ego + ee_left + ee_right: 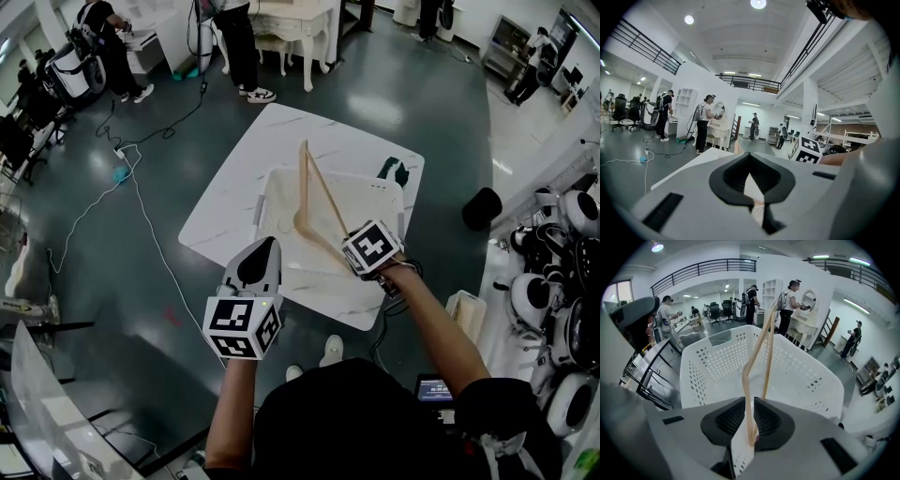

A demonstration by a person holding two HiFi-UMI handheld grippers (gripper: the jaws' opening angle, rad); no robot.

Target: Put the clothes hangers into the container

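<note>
Head view: a white marbled table (234,202) carries a white perforated basket (382,192), the container. Over the basket's open top slants a wooden hanger (315,192), one arm pointing away from the person; whether it touches the basket floor cannot be told. The right gripper (349,247) hangs over the basket's near rim. In the right gripper view its jaws are clamped on one end of the hanger (759,352), with the basket (801,376) just beyond. The left gripper (258,265) hangs off the table's near edge, apart from the basket. In the left gripper view its jaws meet with nothing between them.
</note>
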